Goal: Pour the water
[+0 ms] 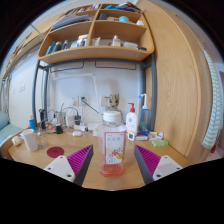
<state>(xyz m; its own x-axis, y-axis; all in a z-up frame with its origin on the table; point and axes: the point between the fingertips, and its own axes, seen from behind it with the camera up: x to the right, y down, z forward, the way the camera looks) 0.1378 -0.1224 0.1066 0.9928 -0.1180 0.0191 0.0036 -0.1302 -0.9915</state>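
**Lining up on the bottle, nothing gripped yet**

I'm looking along the fingers at a wooden desk (95,178) with a wooden shelf unit (100,52) sitting above it and a tall wooden side panel running down on the right. Shelf is carrying small bottles and boxes; too small to name.

Clutter is sitting along the back of the desk: a white pump bottle (131,121), a blue-tinted bottle just beside it, a few small jars off to the left, a dark red round coaster (55,151) near the left finger.

Task item: a clear plastic bottle (113,143) with a white cap and a pink printed label, standing upright on the desk. It's sitting between the two fingers, just ahead of the tips, with a gap showing on both sides.

The gripper (113,160) is spread wide, pads (79,158) not touching anything.

My read on handling: I'm expecting a thin-walled, light bottle, smooth and a bit slippery, likely to dent if I'm squeezing hard. Fill level I can't tell, so weight is uncertain. I'm planning to take it mid-body, on the label band, below the shoulder, keeping the cap end clear for tipping. Cap looks on; that may be blocking the pour.
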